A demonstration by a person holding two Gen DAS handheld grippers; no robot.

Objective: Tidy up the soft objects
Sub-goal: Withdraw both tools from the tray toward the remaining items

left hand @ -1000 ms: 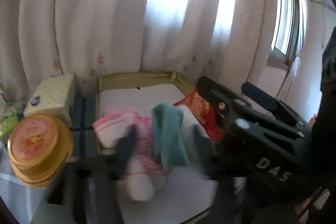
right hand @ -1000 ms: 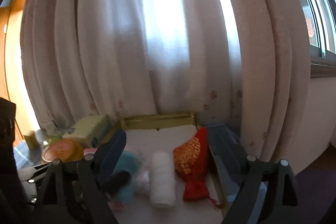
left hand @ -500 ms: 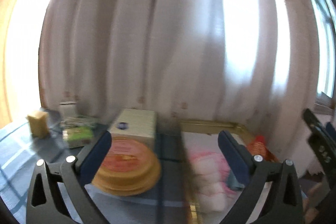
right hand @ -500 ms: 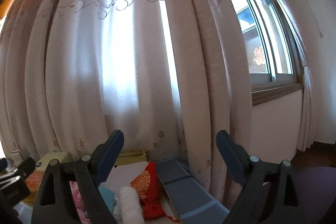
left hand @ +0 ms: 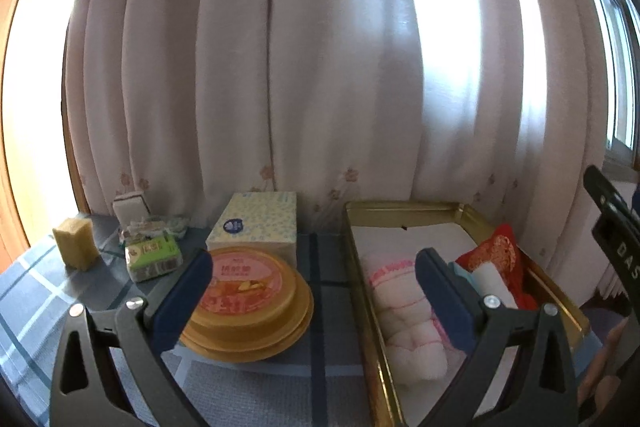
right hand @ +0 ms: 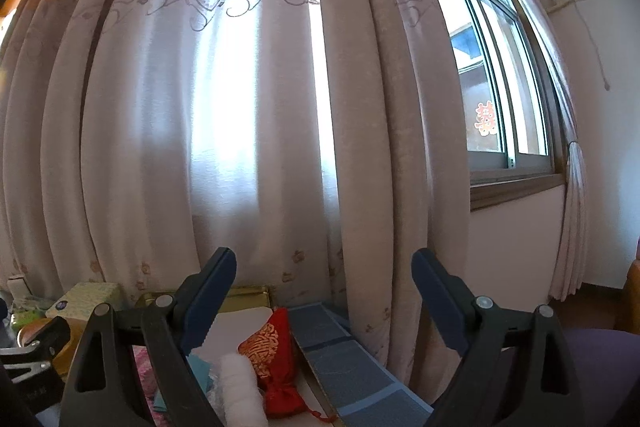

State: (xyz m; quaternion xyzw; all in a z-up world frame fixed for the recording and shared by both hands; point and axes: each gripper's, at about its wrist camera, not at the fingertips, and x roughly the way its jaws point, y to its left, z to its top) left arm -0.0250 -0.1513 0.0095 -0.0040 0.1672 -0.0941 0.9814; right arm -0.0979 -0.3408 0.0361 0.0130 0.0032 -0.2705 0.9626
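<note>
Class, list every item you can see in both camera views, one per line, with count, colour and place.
Tray: one, gold, right on table.
Pink-white cloth: one, in tray, left.
Teal cloth: one, in tray, mostly hidden.
White roll: one, in tray, beside pouch.
Red pouch: one, gold pattern, tray's right.
Round tub: one, gold, pink lid, left of tray.
Tissue box: one, pale yellow, behind tub.
Green packet: one, far left.
Yellow block: one, table's left edge.
Curtain: white, behind.
Left gripper: open, empty.
Right gripper: open, empty.

So the soft stuff's all lying in the gold tin tray (left hand: 404,209): a pink-and-white fluffy bundle (left hand: 404,311) along its left side, a red embroidered pouch (left hand: 496,259) by the right wall, with a white roll (right hand: 240,387) and teal cloth (left hand: 466,273) between them.
</note>
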